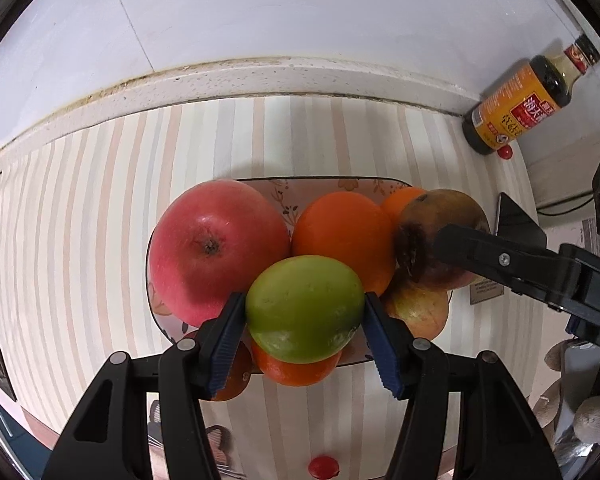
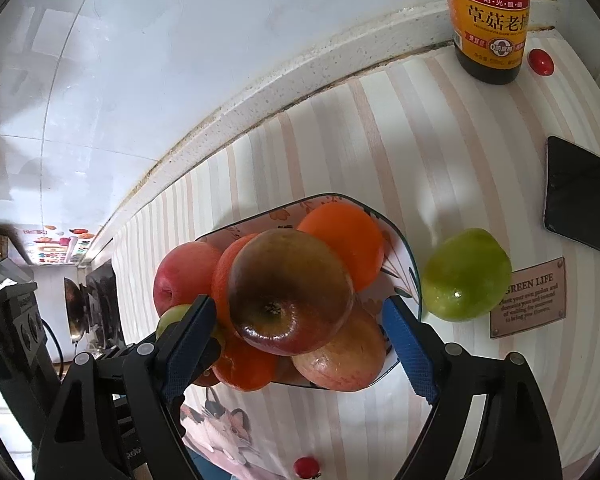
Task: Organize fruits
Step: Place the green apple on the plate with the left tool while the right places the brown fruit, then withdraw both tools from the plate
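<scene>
A floral plate (image 1: 300, 186) on the striped tablecloth holds a piled heap of fruit: a big red apple (image 1: 216, 246), oranges (image 1: 342, 236) and a dark red-brown apple (image 1: 440, 232). My left gripper (image 1: 304, 322) is shut on a green apple (image 1: 304, 308) and holds it over the plate's near side. In the right wrist view my right gripper (image 2: 300, 344) is open, its jaws either side of the dark red-brown apple (image 2: 290, 292) on top of the pile, pads apart from it. A second green apple (image 2: 466, 274) lies on the cloth right of the plate (image 2: 404, 252).
A soy sauce bottle (image 2: 488, 20) stands at the back by the wall ledge, a cherry tomato (image 2: 540, 62) beside it. More cherry tomatoes (image 1: 323, 467) (image 2: 306, 467) lie near the front edge. A black flat object (image 2: 580, 208) and a "GREEN LIFE" label (image 2: 530, 298) are at right.
</scene>
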A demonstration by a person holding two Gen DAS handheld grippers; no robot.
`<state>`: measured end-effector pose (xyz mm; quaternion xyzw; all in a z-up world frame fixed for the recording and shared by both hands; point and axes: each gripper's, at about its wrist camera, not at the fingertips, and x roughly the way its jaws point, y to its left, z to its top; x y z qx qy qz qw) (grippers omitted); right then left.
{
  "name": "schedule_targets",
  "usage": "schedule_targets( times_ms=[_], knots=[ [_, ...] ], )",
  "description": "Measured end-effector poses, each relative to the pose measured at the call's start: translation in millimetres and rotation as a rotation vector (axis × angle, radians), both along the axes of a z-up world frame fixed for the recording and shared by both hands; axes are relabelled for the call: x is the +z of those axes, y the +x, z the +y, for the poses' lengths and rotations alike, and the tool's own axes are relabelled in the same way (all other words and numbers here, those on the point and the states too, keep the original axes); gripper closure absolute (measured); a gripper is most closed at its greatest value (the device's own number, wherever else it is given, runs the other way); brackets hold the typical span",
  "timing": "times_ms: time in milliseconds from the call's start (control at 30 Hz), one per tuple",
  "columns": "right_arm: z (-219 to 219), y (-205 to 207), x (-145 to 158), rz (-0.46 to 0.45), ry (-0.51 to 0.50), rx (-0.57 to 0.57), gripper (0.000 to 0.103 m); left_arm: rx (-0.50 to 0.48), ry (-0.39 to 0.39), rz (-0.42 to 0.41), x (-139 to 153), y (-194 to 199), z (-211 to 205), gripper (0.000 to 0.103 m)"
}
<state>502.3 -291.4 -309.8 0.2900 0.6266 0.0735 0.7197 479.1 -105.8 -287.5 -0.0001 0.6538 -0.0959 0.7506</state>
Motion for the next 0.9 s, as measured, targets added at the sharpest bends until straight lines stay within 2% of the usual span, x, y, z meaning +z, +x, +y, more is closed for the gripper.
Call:
schedule_targets(
  times_ms=[133,200,267,300,467,567,700,800,900],
  knots=[
    [-2.2,-0.9,3.6,-0.009,0.0,0.001,0.014,0.007,-0.003,-0.003,1.1,-1.0,-0.1,0.046],
    [-3.4,-1.3,5.9,-0.014,0.004,0.001,0.012,0.014,-0.019,-0.005,3.1,-0.9,1.3,0.041],
    [-5.3,-2.6,8.9,-0.023,0.008,-0.002,0.008,0.016,-0.042,-0.024,8.3,-0.7,1.9,0.019],
    [-6.4,-3.1,10.3,-0.026,0.01,-0.002,0.007,0.013,-0.047,-0.035,10.4,-0.8,1.3,0.016],
    [-17.5,-11.9,23.2,-0.05,-0.019,-0.023,0.007,0.005,-0.026,-0.063,19.7,-5.3,1.8,0.016],
    [-21.6,-24.3,44.4,-0.114,-0.118,-0.021,0.007,0.03,0.0,-0.121,34.6,-15.8,11.7,0.016],
    [-6.6,-58.1,79.5,-0.213,-0.377,0.042,0.005,0.053,0.03,-0.185,51.5,-38.7,28.7,0.016],
    [5.4,-81.2,93.0,-0.245,-0.46,0.08,0.005,0.072,0.035,-0.209,63.2,-59.6,39.5,0.016],
    [17.4,-105.7,102.3,-0.267,-0.479,0.102,0.005,0.072,0.055,-0.25,77.5,-81.6,43.1,0.016]
  ],
)
